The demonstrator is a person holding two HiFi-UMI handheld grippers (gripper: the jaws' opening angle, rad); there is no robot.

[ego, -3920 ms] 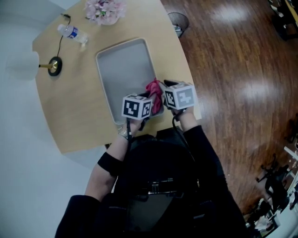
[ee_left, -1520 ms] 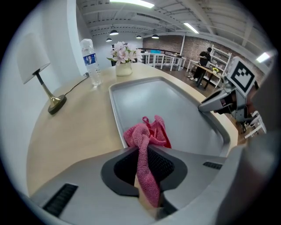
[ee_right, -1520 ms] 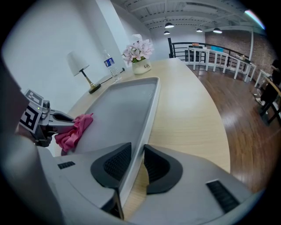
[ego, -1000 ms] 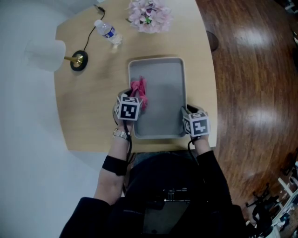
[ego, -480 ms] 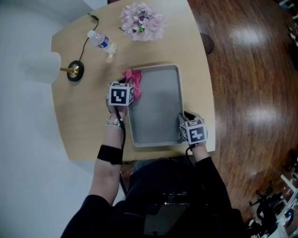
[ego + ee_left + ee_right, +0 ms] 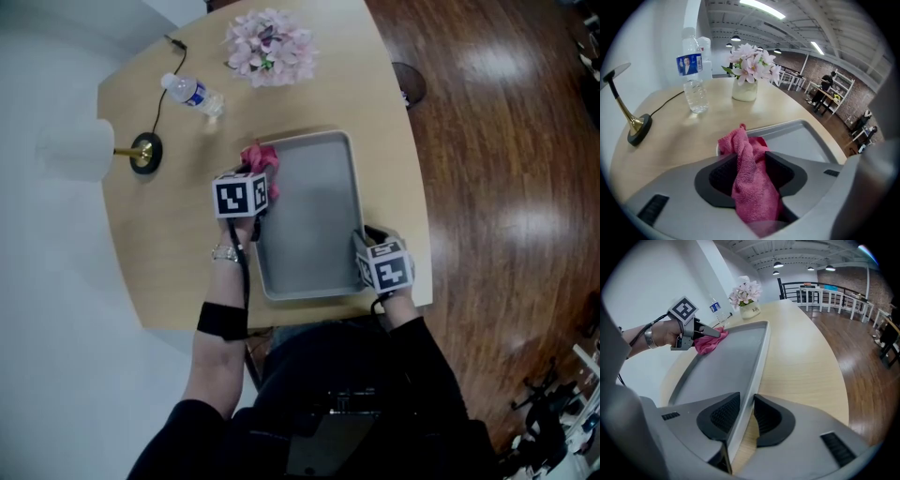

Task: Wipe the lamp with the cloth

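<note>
The lamp (image 6: 75, 150), with a white shade and a round dark base (image 6: 638, 131), stands at the table's far left. A pink cloth (image 6: 260, 159) lies over the far left corner of the grey tray (image 6: 309, 216). My left gripper (image 6: 255, 173) is right at that corner. Its jaws have just been opening and stand loose around the cloth (image 6: 740, 147), which still hangs between them. My right gripper (image 6: 367, 246) is shut on the tray's rim (image 6: 726, 362) at the near right corner, one pad on each side.
A water bottle (image 6: 192, 95) and a vase of pink flowers (image 6: 270, 47) stand beyond the tray. The lamp's black cord (image 6: 169, 70) runs to the table's far edge. A waste bin (image 6: 410, 84) sits on the wooden floor to the right.
My left gripper carried the cloth along the tray's left side to its far left corner, and its jaws have loosened. The right gripper stayed on the tray's near right corner.
</note>
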